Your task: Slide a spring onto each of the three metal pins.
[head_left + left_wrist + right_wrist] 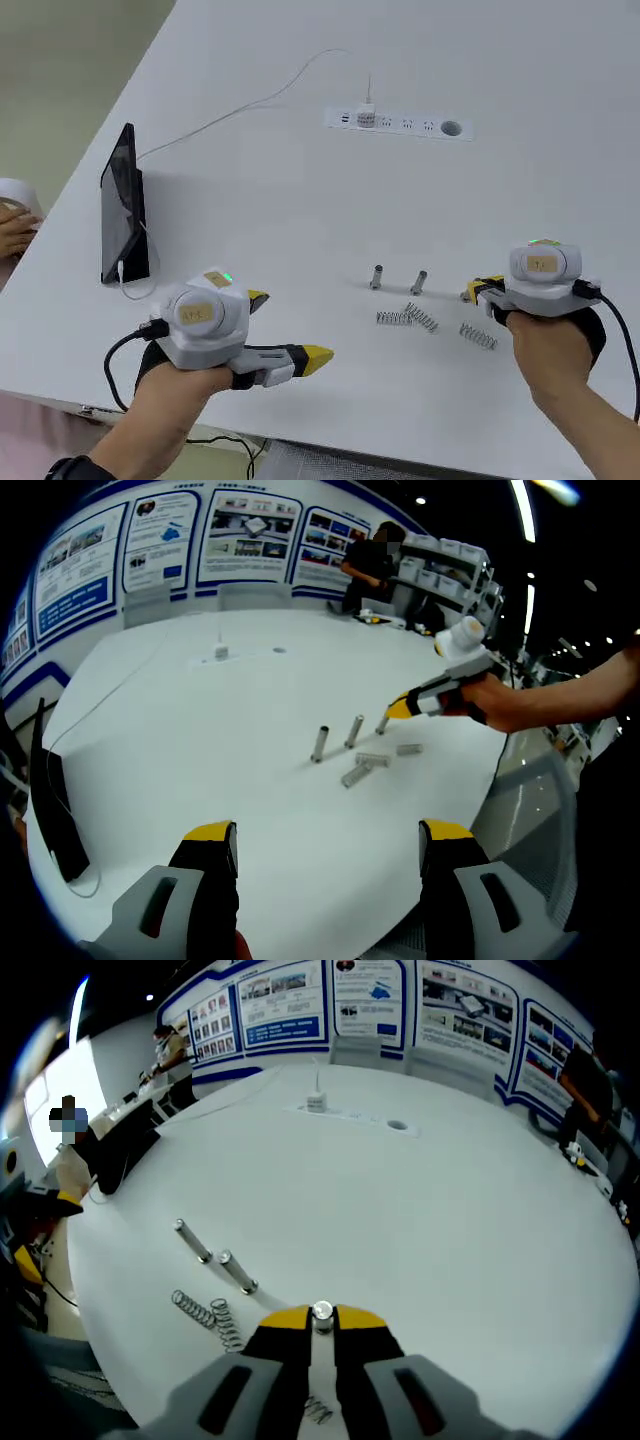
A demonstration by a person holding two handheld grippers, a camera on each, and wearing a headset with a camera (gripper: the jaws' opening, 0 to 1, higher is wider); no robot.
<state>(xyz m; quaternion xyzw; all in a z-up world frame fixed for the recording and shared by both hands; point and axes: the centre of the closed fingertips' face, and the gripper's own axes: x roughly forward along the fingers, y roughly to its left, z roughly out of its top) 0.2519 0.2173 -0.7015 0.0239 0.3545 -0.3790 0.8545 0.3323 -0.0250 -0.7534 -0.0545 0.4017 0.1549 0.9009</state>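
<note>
Right gripper view: my right gripper [322, 1322] pinches a metal pin [322, 1309], springs [205, 1315] just left of it; my left gripper [325, 832] hangs spread.

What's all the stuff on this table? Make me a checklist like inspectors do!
Surface: smooth white table.
Job's things: two silver metal pins standing upright; a third silver pin in the right gripper; three small wire springs lying flat, none on a pin.
Clutter: black tablet propped up at the left edge; white power strip at the far side.
Grippers: left gripper open, holding nothing; right gripper shut on the third pin.
Cables: thin white cable running from the power strip toward the tablet.
Surroundings: blue-and-white wall posters; a person by shelves.
</note>
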